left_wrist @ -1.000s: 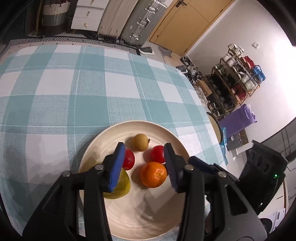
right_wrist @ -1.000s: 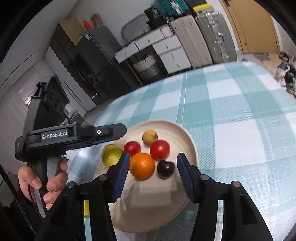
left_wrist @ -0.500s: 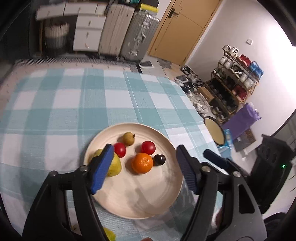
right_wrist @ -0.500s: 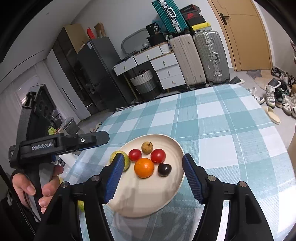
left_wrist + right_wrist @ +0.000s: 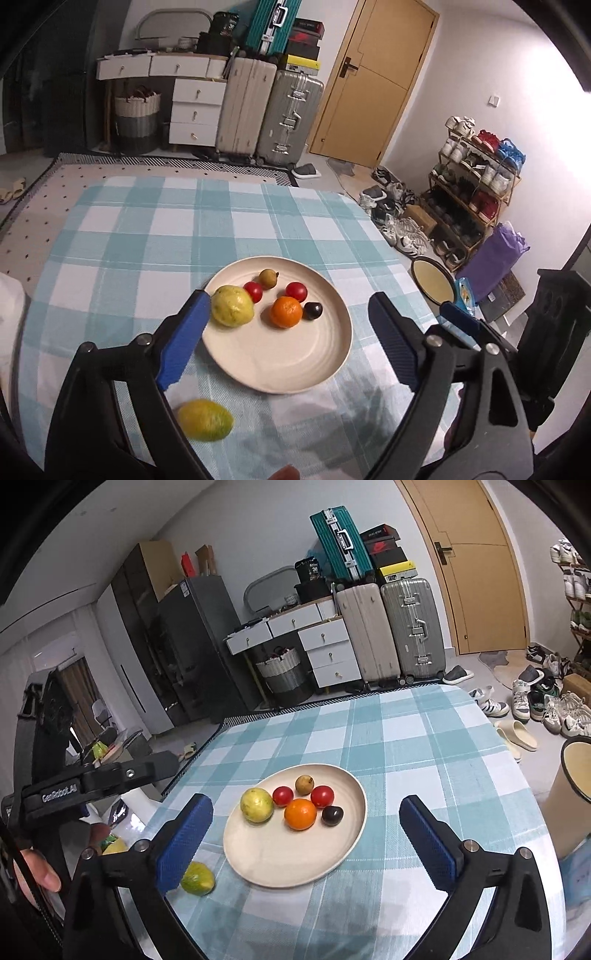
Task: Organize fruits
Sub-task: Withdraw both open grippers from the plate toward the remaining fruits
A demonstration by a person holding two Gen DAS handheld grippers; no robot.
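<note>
A cream plate (image 5: 295, 373) (image 5: 280, 860) on the checked tablecloth holds a yellow-green fruit (image 5: 232, 311) (image 5: 256, 805), an orange (image 5: 286, 312) (image 5: 300, 814), two red tomatoes (image 5: 296, 291) (image 5: 322, 796), a small brown fruit (image 5: 268, 278) (image 5: 304, 784) and a dark plum (image 5: 313, 310) (image 5: 332, 815). Another yellow-green fruit (image 5: 205, 419) (image 5: 198, 878) lies on the cloth near the front edge. My left gripper (image 5: 288, 343) is open and empty, above the plate's near side. My right gripper (image 5: 306, 845) is open and empty, likewise held back above the plate.
The table's (image 5: 147, 236) edges fall off close on all sides. A shoe rack (image 5: 476, 177) and shoes stand at the right, suitcases (image 5: 288, 118) and drawers at the back. A round cream bin (image 5: 576, 775) stands beside the table's right edge.
Both grippers have pulled back and up from the plate and opened wider. The plate looks smaller, and the loose fruit on the cloth has come into view.
</note>
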